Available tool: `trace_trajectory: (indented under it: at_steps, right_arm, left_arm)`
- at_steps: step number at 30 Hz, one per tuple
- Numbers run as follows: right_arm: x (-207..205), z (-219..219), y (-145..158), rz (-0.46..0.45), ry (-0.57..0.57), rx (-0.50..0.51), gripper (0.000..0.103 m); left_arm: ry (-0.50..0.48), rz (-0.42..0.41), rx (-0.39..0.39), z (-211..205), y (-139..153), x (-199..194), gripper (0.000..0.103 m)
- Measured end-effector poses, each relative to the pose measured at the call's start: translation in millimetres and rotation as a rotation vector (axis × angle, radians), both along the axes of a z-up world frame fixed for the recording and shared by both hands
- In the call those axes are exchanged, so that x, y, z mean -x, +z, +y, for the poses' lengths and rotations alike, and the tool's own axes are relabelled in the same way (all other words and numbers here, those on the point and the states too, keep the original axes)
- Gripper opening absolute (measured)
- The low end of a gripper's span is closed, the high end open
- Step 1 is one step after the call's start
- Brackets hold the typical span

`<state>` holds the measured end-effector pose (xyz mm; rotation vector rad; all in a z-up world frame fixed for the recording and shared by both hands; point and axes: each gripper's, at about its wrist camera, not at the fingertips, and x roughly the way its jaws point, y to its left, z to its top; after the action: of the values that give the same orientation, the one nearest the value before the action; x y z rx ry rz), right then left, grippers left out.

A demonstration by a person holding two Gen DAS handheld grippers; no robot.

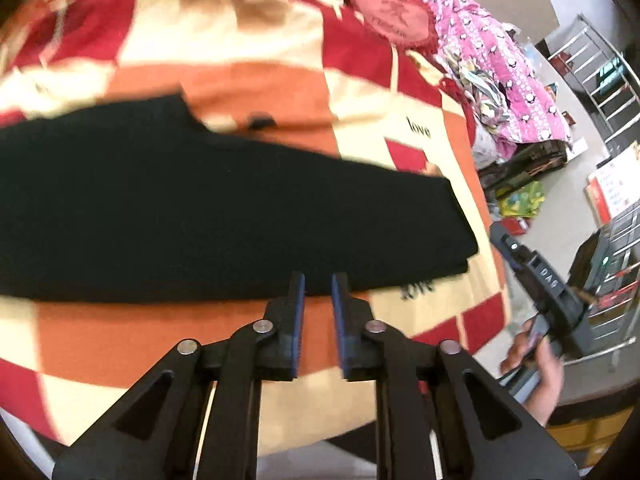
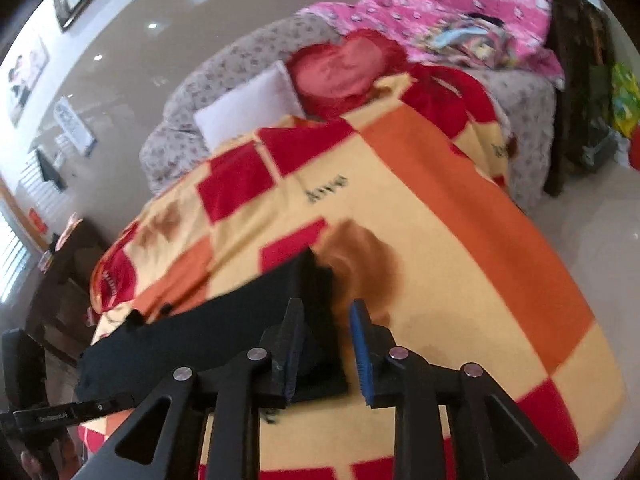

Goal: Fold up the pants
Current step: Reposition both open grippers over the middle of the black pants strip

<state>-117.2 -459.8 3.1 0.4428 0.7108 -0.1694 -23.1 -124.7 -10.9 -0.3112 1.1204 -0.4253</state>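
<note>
Left wrist view: black pants (image 1: 208,200) lie folded lengthwise across a checked blanket (image 1: 256,80), the left hand-held gripper (image 1: 318,280) slightly parted, empty, above their near edge. Right wrist view: the right hand-held gripper (image 2: 326,312), apart and empty, hovers over the pants' (image 2: 224,328) end; pinching both layers squarely there would likely keep the fold even.

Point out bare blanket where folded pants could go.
Free: the checkered blanket right of the black pants, toward its floor-side edge, and the strip between pants and left tool. Crowded: the far end, with red heart pillow and pink quilt.
</note>
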Motion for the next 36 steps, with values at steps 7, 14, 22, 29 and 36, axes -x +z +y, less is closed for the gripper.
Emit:
trace_trajectory:
  at_steps: [7, 14, 22, 29, 36]
  right_arm:
    - [-56.4, 18.4, -33.6, 0.160, 0.088, 0.138, 0.037]
    - [-37.9, 24.9, -22.1, 0.135, 0.147, 0.185, 0.010]
    - [-41.7, 20.0, -38.1, 0.190, 0.097, 0.185, 0.010]
    - [-36.0, 19.2, -10.1, 0.109, 0.057, 0.147, 0.023]
    - [-72.1, 52.0, -27.9, 0.130, 0.186, 0.124, 0.030]
  left_arm:
    - [0.123, -0.038, -0.081, 47.9, 3.3, -19.7, 0.028]
    - [0.178, -0.012, -0.096, 76.2, -4.2, -35.2, 0.028]
    - [0.207, -0.020, -0.156, 78.0, -12.4, -54.0, 0.028]
    - [0.222, -0.039, -0.218, 69.5, -19.6, -77.6, 0.028]
    - [0.218, -0.081, -0.328, 50.6, -27.2, -95.8, 0.028]
